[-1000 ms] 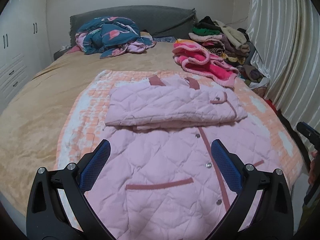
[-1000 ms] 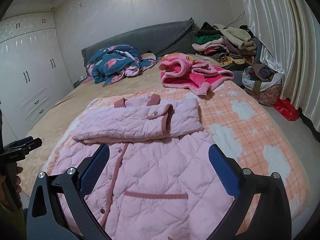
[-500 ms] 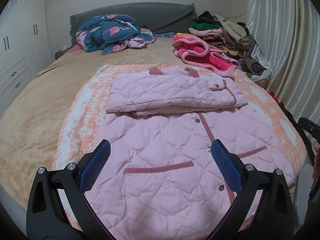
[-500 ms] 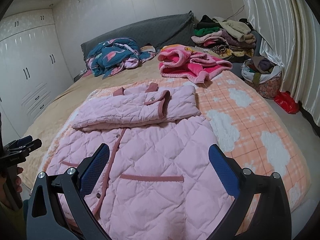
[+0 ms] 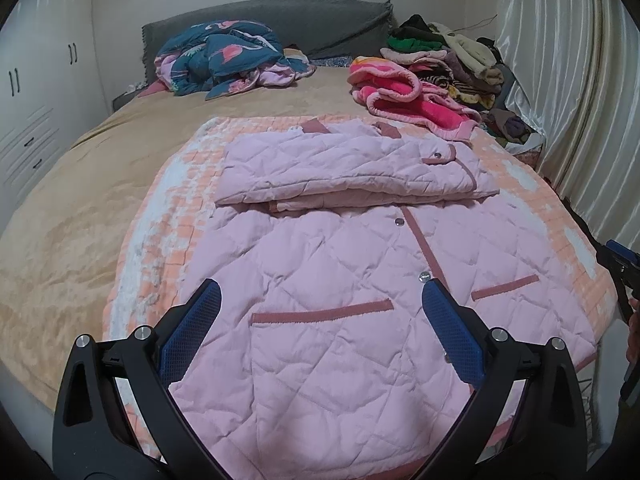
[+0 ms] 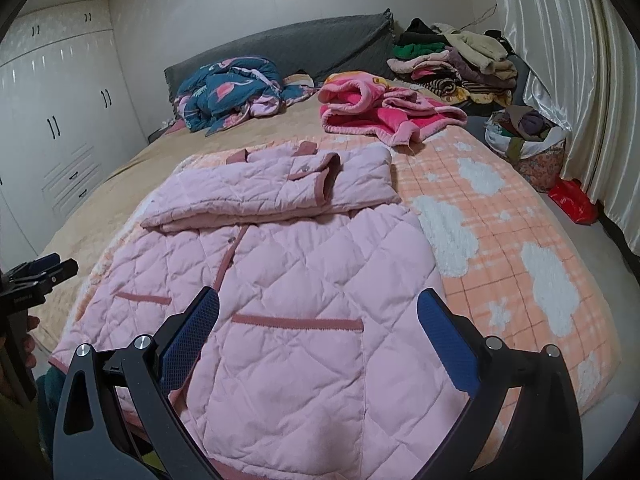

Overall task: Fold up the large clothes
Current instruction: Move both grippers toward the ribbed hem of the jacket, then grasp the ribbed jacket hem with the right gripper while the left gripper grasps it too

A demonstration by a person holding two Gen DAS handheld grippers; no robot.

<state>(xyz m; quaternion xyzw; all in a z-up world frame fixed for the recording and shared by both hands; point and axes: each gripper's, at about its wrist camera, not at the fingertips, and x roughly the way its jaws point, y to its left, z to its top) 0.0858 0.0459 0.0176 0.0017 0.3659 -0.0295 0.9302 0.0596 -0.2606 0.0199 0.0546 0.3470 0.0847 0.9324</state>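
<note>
Over the hem end of the pink quilted jacket [image 5: 340, 280], spread flat on the bed with sleeves crossed, my left gripper [image 5: 320, 316] and right gripper [image 6: 318, 316] hover wide apart, empty, ready for the hem fold.

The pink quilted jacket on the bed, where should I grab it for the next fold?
Probably the bottom hem corners of the pink quilted jacket, coming from the foot of the bed: the sleeves are already folded across the chest, and the hem lies flat nearest both open grippers.
</note>
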